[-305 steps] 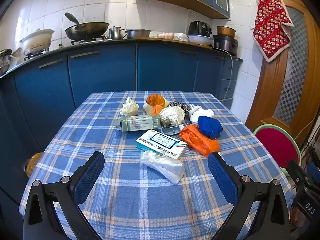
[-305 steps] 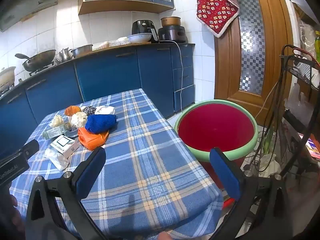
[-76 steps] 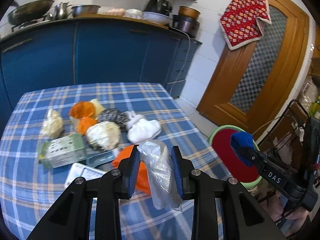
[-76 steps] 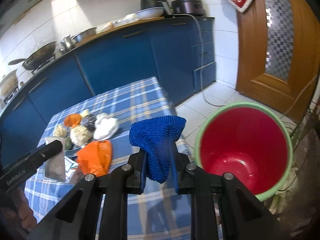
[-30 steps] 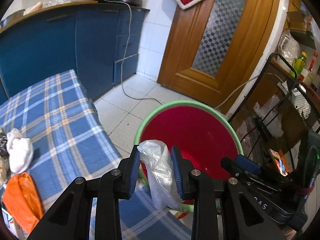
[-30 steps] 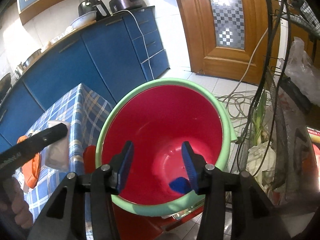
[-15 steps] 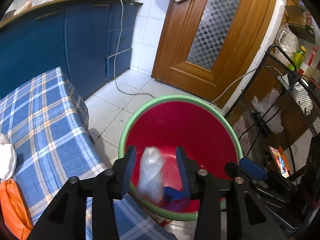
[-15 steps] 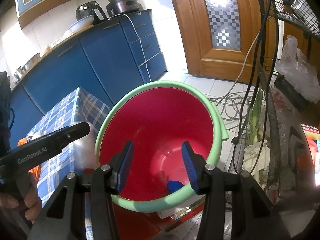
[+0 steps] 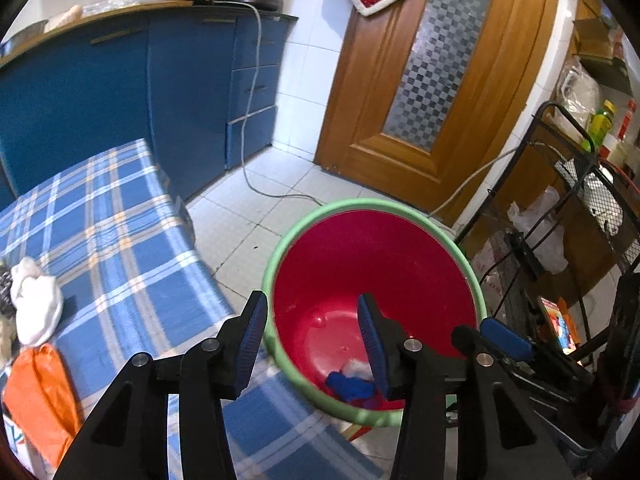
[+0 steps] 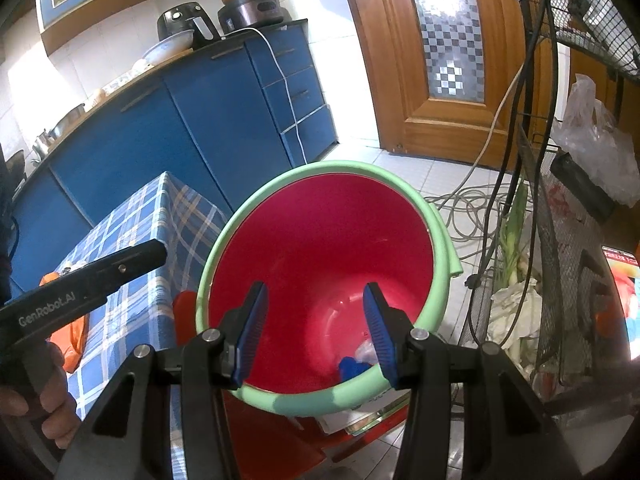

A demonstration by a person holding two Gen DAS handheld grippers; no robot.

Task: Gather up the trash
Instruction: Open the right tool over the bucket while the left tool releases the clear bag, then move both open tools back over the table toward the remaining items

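Observation:
A red bucket with a green rim [image 9: 372,204] stands beside the table's corner; the right wrist view looks down into it past the rim [image 10: 332,168]. On its bottom lie a blue cloth [image 9: 348,386] and a crumpled clear plastic bag [image 9: 356,366], also visible as the cloth [image 10: 352,368] and the bag [image 10: 366,350]. My left gripper [image 9: 310,304] hangs over the bucket's near edge, its jaws opening with nothing between them. My right gripper [image 10: 315,290] is open and empty above the bucket. An orange bag [image 9: 40,384] and a white wad [image 9: 34,308] lie on the plaid tablecloth [image 9: 120,240].
A black wire rack [image 10: 560,240] with bags stands right of the bucket. Cables [image 10: 472,200] trail on the tiled floor before a wooden door [image 9: 420,80]. Blue cabinets [image 9: 140,92] line the back. The bucket rests on a red stool [image 10: 264,432].
The clear plastic bag left my left gripper's jaws and dropped into the bucket beside the blue cloth. The left jaws spread wider. The right gripper stayed as it was.

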